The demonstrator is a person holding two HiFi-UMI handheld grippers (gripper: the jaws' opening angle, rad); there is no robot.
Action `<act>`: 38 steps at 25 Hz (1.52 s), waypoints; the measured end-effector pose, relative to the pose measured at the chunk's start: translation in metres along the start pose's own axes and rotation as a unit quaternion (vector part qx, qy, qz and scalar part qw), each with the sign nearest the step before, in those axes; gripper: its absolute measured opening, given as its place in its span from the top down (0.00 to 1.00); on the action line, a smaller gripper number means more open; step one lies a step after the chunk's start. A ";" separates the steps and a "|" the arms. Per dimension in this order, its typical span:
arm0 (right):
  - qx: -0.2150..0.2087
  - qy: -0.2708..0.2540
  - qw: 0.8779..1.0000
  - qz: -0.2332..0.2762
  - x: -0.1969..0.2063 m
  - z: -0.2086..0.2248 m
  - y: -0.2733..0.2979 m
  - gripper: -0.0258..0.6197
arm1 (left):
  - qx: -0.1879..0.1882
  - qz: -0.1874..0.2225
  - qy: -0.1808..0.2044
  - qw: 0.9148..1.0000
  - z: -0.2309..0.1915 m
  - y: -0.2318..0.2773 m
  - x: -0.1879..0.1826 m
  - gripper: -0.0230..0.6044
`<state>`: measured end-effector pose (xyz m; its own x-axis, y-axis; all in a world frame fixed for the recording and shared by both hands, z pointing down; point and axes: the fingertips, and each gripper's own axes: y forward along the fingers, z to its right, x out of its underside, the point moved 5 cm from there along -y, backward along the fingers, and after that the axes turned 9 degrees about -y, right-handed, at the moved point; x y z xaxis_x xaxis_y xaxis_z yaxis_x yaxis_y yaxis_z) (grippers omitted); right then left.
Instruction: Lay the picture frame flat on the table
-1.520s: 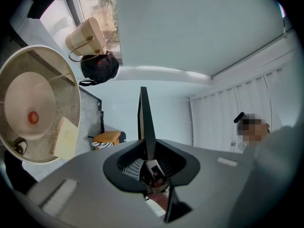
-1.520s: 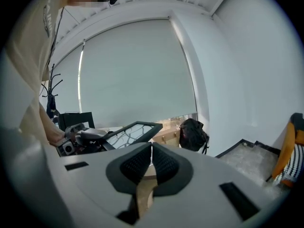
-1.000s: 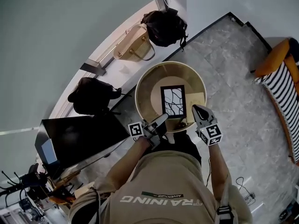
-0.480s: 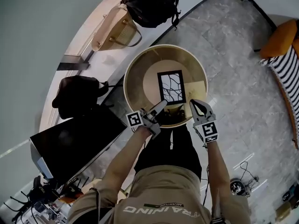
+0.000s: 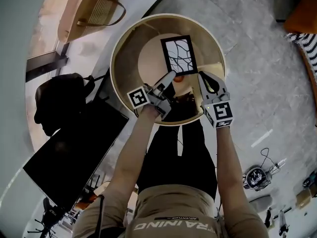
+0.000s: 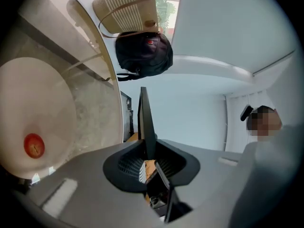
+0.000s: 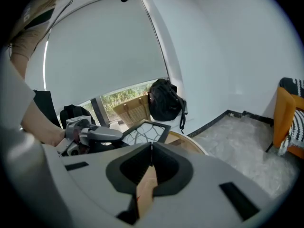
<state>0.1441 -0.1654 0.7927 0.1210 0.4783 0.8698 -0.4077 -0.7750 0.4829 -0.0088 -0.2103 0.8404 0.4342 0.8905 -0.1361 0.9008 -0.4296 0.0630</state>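
The picture frame (image 5: pixel 178 55), black with a white branch-patterned pane, stands tilted on the round wooden table (image 5: pixel 116 58). My left gripper (image 5: pixel 170 76) is shut on its lower left corner. In the left gripper view the frame (image 6: pixel 145 122) runs edge-on as a thin black strip between the jaws of the left gripper (image 6: pixel 147 153). My right gripper (image 5: pixel 203 76) is shut with nothing in it, just right of the frame's bottom edge and apart from it. The right gripper view has the frame (image 7: pixel 148 129) leaning back beyond the right gripper (image 7: pixel 151 148), with the left gripper (image 7: pixel 97 134) beside it.
A small red disc (image 5: pixel 179 77) lies on the table's pale centre (image 5: pixel 148 58). A woven bag (image 5: pixel 94 9), a black bag (image 5: pixel 59 100) and a dark screen (image 5: pixel 74 157) are to the left. A striped chair (image 5: pixel 308 38) stands at the right. Cables (image 5: pixel 257 175) lie on the floor.
The head view has swung down over the table, which looks larger. Both grippers reach farther over it. The left gripper's hold on the frame and the shut right gripper look unchanged.
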 end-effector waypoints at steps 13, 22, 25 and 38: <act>-0.006 0.034 0.998 -0.052 0.046 0.024 0.023 0.95 | -0.065 0.015 -0.025 0.997 -0.062 0.035 -0.034 0.84; -0.028 0.035 0.998 -0.051 0.051 0.024 0.041 0.95 | -0.161 0.005 0.042 0.986 -0.078 0.040 -0.034 0.84; -0.029 0.041 0.997 -0.050 0.050 0.025 0.046 0.95 | -0.199 0.012 0.083 0.976 -0.077 0.041 -0.034 0.78; -0.040 0.043 0.997 -0.040 0.046 0.010 0.042 0.95 | -0.347 0.004 0.291 0.892 -0.063 0.031 -0.020 0.62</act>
<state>0.1412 -0.1799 0.8538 0.0792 0.5734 0.8154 -0.4713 -0.6993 0.5375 0.0106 -0.2321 0.9077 0.1867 0.9015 0.3905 0.5951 -0.4200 0.6852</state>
